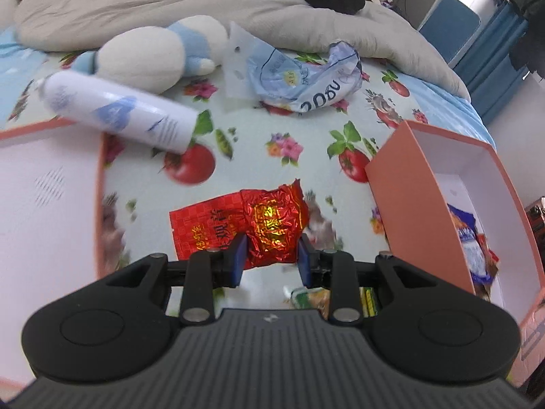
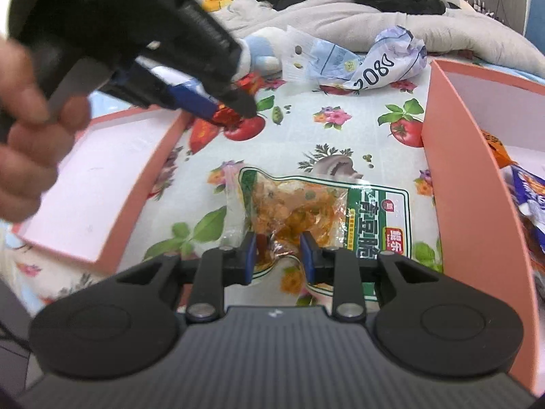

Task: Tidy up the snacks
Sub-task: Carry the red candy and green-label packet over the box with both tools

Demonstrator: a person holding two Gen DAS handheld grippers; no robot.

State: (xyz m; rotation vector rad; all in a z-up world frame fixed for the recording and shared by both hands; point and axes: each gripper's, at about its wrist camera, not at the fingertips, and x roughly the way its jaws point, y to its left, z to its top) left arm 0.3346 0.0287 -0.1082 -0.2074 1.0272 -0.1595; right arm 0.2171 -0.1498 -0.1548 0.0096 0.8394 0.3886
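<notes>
My left gripper [image 1: 272, 255] is shut on a crinkled red foil packet [image 1: 245, 225], which hangs above the flowered sheet. The right wrist view shows that same left gripper [image 2: 231, 112] at the upper left with the red packet [image 2: 226, 117] in its tips and a hand [image 2: 27, 129] on its grip. My right gripper [image 2: 277, 255] is shut on the clear end of a green-edged snack bag [image 2: 306, 201] with orange pieces inside. An open pink box [image 1: 402, 184] stands at the right with several snack packs [image 1: 473, 238] in it. It shows as the pink box [image 2: 460, 170] on the right of the right wrist view too.
A shallow pink lid [image 2: 102, 170] lies at the left. A white spray bottle [image 1: 115, 109], a white and blue plush toy [image 1: 146, 54] and a crumpled pale blue bag [image 1: 306, 78] lie farther back. A grey quilt [image 1: 170, 3] is heaped behind them.
</notes>
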